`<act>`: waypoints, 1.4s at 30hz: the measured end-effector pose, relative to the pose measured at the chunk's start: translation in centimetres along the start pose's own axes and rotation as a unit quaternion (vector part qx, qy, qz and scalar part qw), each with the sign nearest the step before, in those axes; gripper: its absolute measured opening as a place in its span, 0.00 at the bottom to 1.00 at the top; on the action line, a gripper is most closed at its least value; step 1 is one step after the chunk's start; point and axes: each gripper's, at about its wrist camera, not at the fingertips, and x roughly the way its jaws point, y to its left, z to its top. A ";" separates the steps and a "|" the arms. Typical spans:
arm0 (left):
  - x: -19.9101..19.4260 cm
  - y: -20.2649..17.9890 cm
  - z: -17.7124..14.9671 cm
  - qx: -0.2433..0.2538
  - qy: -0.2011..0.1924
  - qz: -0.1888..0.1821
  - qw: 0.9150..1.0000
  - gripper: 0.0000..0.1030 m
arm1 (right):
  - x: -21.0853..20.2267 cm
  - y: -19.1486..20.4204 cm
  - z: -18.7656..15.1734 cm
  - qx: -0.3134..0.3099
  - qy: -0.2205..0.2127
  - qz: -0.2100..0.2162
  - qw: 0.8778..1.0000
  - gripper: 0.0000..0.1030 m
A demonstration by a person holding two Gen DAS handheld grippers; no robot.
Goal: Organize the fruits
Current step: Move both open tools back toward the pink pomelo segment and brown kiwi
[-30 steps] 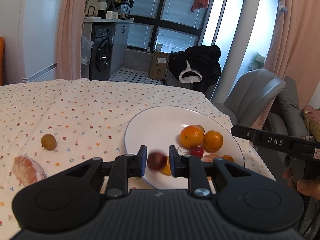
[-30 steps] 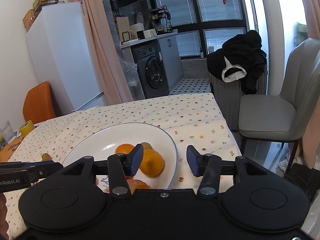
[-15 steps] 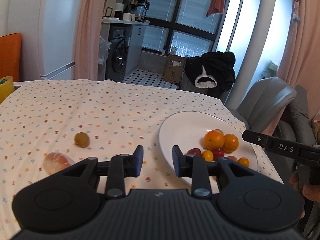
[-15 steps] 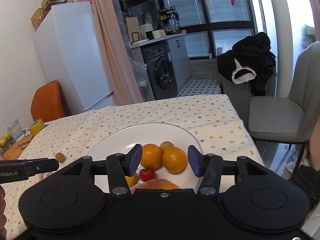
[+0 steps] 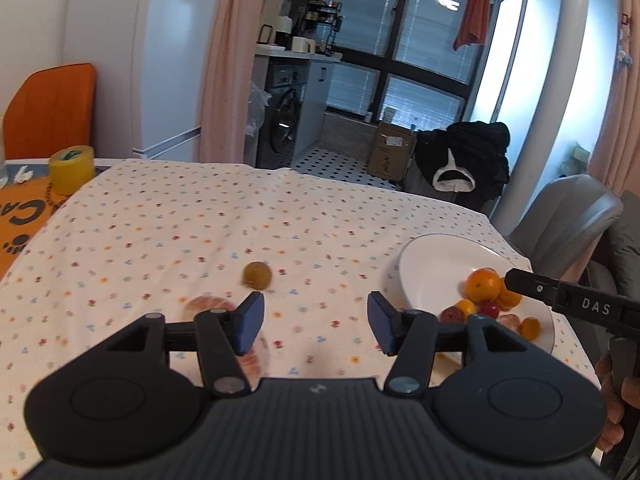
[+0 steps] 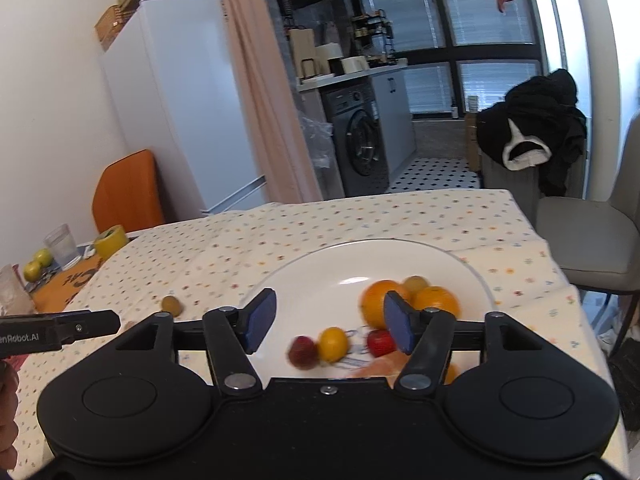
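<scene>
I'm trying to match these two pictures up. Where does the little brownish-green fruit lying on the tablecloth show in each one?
Left wrist view: the small brownish-green fruit lies on the floral tablecloth at mid-picture, above the left tool's left finger, left of the white plate.
Right wrist view: the same fruit sits at the left, off the plate's left rim.
Shared landmark: the washing machine beyond the table.
</scene>
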 end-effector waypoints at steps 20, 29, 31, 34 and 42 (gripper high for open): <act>-3.9 7.0 -1.4 -0.041 -0.001 0.067 0.997 0.73 | 2.1 6.9 -0.8 -0.034 0.019 0.066 0.997 0.73; -3.9 8.5 -1.9 -0.056 0.011 0.082 0.995 0.77 | 2.6 8.4 -1.1 -0.044 0.029 0.094 0.994 1.00; -3.5 8.5 -2.0 -0.056 0.015 0.087 0.994 0.77 | 2.8 8.6 -1.1 -0.047 0.034 0.101 0.993 1.00; -2.9 8.5 -2.1 -0.058 0.020 0.088 0.994 0.77 | 3.0 8.8 -1.2 -0.060 0.038 0.103 0.992 1.00; -1.2 7.8 -2.2 -0.067 0.030 0.084 0.994 0.77 | 3.8 9.2 -1.2 -0.089 0.055 0.117 0.988 1.00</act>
